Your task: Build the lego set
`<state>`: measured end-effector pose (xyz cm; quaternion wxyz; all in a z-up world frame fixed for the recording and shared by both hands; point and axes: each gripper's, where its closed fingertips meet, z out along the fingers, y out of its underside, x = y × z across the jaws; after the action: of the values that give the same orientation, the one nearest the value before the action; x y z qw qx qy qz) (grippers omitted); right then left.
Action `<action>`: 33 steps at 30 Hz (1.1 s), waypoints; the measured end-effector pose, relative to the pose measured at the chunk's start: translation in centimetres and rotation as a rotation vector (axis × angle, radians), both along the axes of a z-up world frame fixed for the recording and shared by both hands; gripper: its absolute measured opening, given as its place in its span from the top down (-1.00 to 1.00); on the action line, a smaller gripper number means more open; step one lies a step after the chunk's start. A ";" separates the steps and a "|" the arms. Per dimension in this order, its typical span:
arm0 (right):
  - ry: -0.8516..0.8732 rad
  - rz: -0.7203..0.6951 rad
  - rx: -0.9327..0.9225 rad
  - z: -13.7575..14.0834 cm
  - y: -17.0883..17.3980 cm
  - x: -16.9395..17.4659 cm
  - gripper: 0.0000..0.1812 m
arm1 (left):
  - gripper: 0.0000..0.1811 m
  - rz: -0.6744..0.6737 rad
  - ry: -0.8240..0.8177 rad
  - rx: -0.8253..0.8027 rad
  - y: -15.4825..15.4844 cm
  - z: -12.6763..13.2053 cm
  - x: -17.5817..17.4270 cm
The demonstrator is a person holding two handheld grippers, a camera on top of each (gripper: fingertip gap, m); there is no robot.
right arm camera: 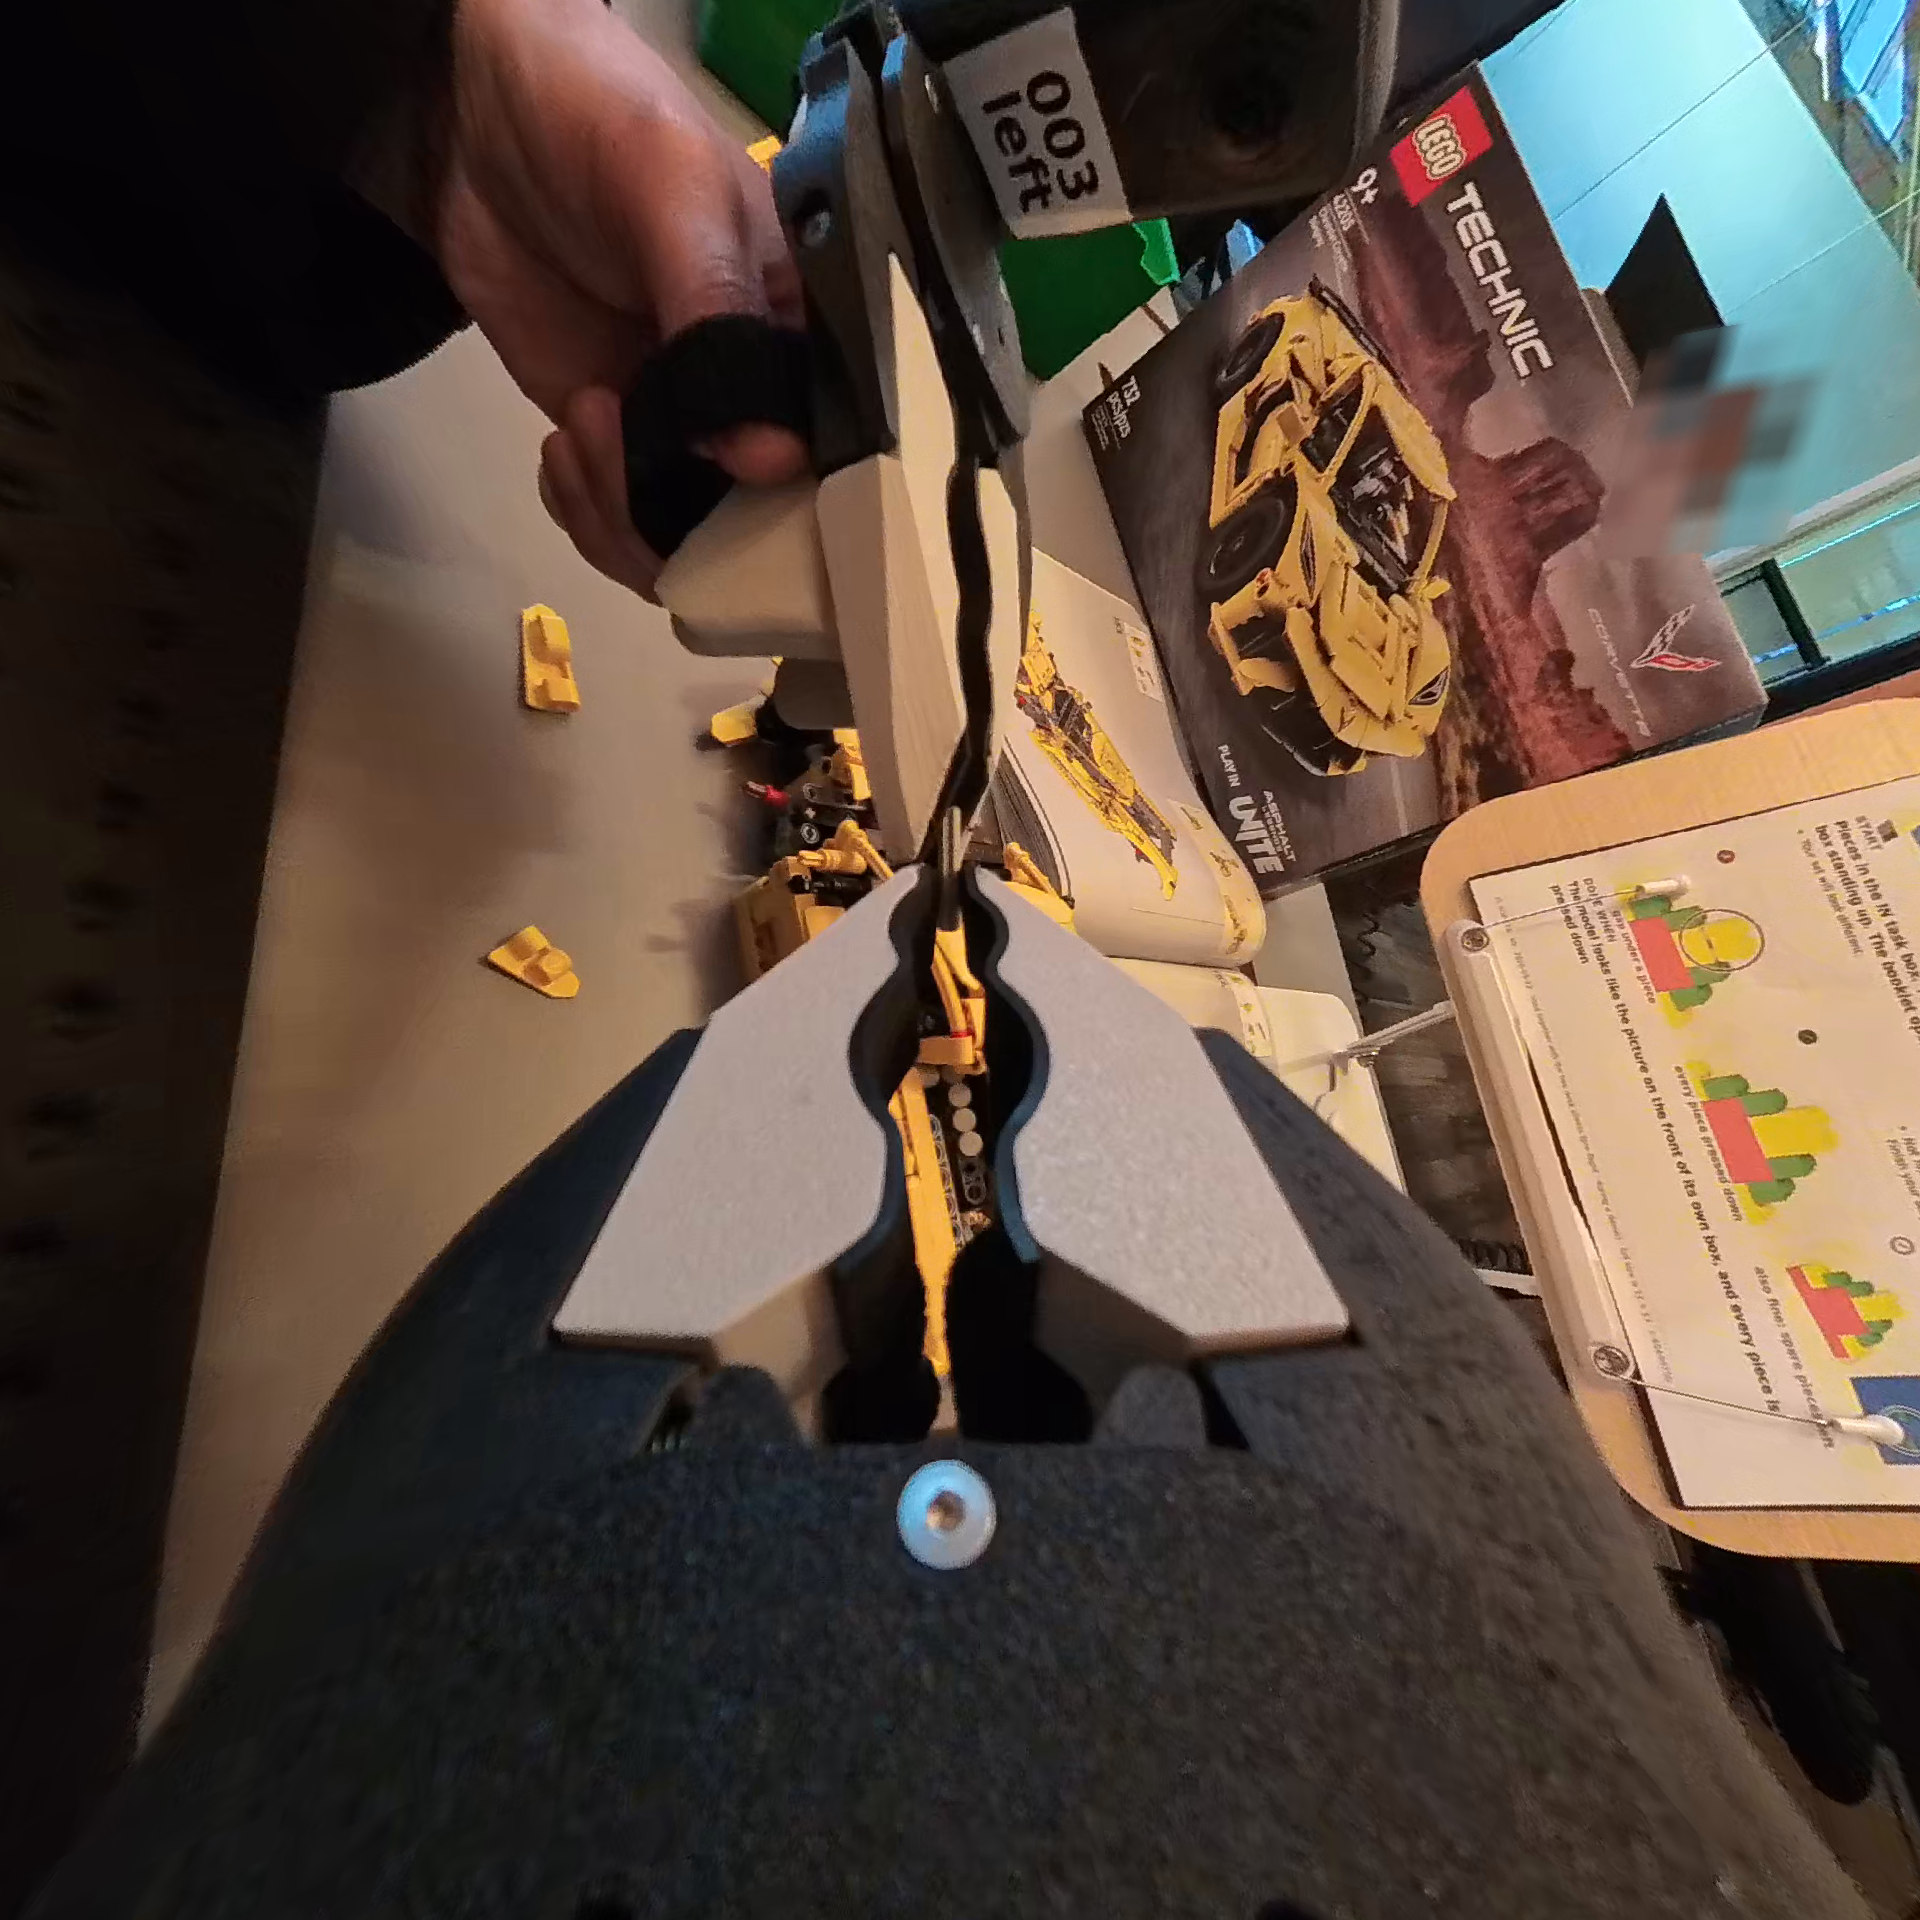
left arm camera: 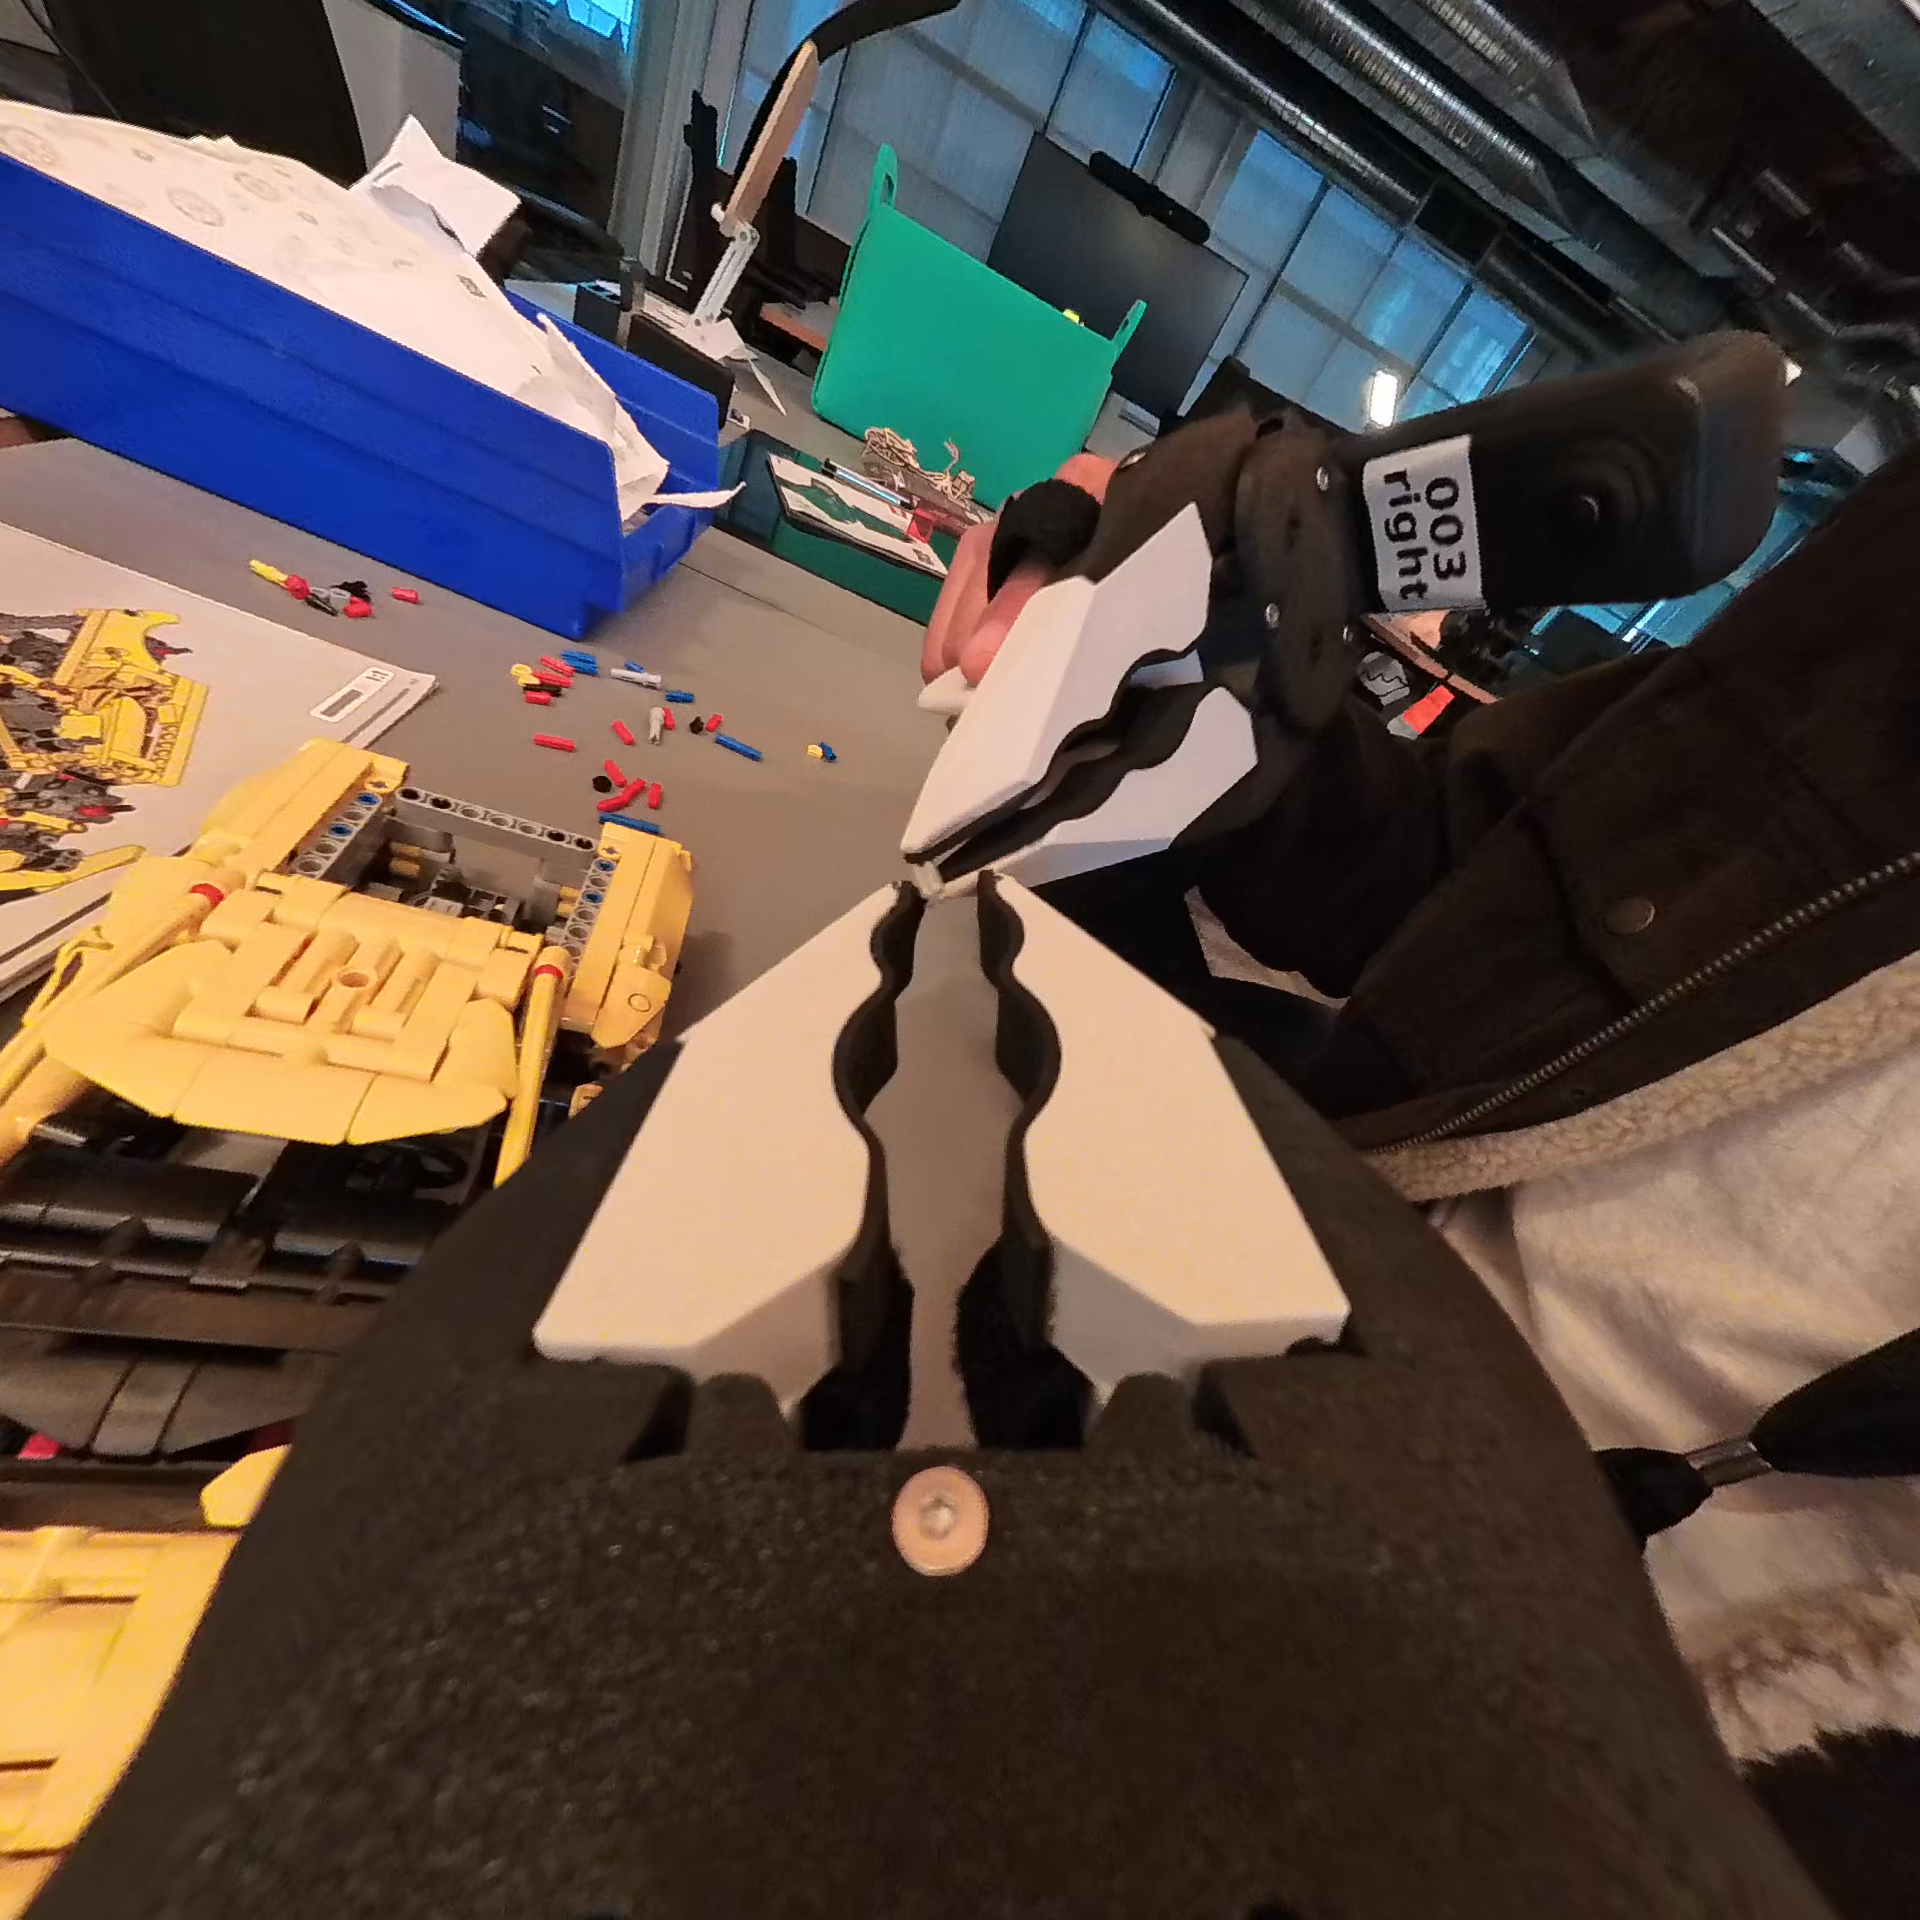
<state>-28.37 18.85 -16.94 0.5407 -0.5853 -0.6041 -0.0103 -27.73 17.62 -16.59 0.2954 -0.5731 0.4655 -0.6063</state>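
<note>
We see a grey table [left arm camera: 769, 831] in a large workroom with tall windows and ducts overhead. At its far side lies a long blue bin [left arm camera: 312, 384] with crumpled white paper in it, and beyond that a green bag [left arm camera: 956, 343]. In the right wrist view the set's box [right arm camera: 1434, 499] stands upright on the table, beside a wooden board [right arm camera: 1507, 1475] bearing a printed sheet. Open instruction booklets [left arm camera: 260, 675] lie flat near the half-built yellow car [left arm camera: 343, 966], which rests on the table to the left of both tools. Loose red, blue and black pins [left arm camera: 623, 727] are scattered between the car and the bin, and two small yellow pieces [right arm camera: 548, 658] lie apart on the bare table.

The two tools meet tip to tip above the table. The left gripper [left arm camera: 943, 896] has its tongs drawn nearly together, only a narrow slit between them, and the right gripper [left arm camera: 940, 857] likewise. A small pale piece [left arm camera: 928, 883] sits just where the tips meet. We cannot tell for sure which pair clamps it; in the right wrist view a thin grey part appears pinched in the left tool's tips.
</note>
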 end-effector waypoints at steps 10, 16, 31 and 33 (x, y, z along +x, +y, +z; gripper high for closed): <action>0.043 0.041 -0.026 0.1 -0.8 -0.2 0.96 | 0.91 -0.048 -0.013 -0.037 -0.7 0.2 -0.1; 0.060 0.056 -0.060 0.3 -1.2 -0.3 0.96 | 0.92 -0.069 -0.031 -0.072 -0.9 0.5 -0.2; 0.205 0.069 -0.084 2.3 -2.2 -0.5 0.88 | 0.96 -0.177 -0.167 -0.300 -1.1 3.1 -1.5; 0.218 0.071 -0.060 2.7 -2.1 -0.7 0.91 | 0.96 -0.183 -0.176 -0.316 -1.1 3.2 -1.6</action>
<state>-29.07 16.70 -14.23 0.5854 -0.5771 -0.5622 0.0905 -29.32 16.53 -13.35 0.1849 -0.5124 0.3869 -0.7441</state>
